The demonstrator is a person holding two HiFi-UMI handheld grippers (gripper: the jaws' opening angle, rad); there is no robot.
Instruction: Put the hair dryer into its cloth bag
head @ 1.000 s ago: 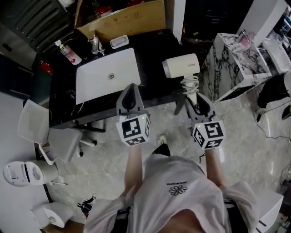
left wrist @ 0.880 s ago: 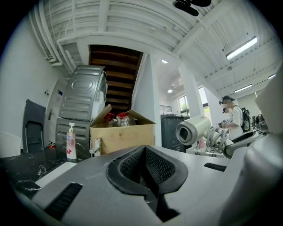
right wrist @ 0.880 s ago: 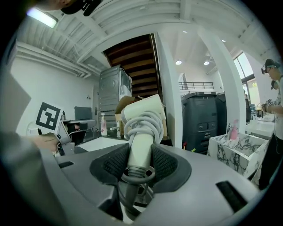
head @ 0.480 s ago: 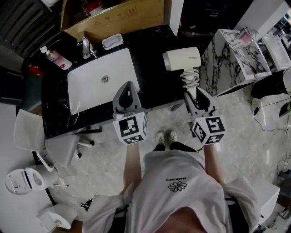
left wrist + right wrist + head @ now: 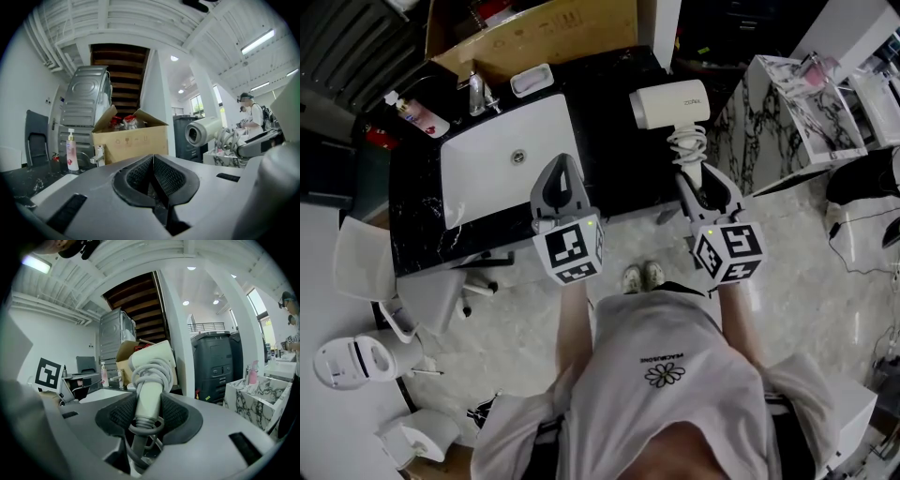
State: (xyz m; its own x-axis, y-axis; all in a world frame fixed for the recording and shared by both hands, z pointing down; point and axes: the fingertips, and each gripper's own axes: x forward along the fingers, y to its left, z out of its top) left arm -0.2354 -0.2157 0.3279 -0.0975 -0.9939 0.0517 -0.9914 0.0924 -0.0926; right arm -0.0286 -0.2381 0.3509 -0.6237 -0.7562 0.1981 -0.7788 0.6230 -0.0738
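Right gripper [image 5: 705, 190] pinches hair dryer [image 5: 671, 103] by handle, cord [image 5: 687, 145] coiled round it. Dryer hangs right of white sink [image 5: 487, 159]. Left gripper [image 5: 560, 183] pressed together, empty, just in front of sink. Cloth bag not in view. Best: firm grip, coil kept tight, left jaws freed for bag mouth.

My left tool [image 5: 562, 169] has free room ahead over the white sink [image 5: 502, 164], and there is a bare dark strip of bench [image 5: 614, 159] between it and my right tool [image 5: 701, 180]. Along the back edge a faucet [image 5: 478, 94], a soap bottle [image 5: 417, 114] and a soap dish [image 5: 531, 81] block the way, with a cardboard box [image 5: 553, 33] behind them. The hair dryer [image 5: 668, 103] in my right tool fills the bench's right end, and a marble-patterned cabinet [image 5: 769, 131] just beside it narrows that side. A grey chair [image 5: 384, 272] stands at the left front
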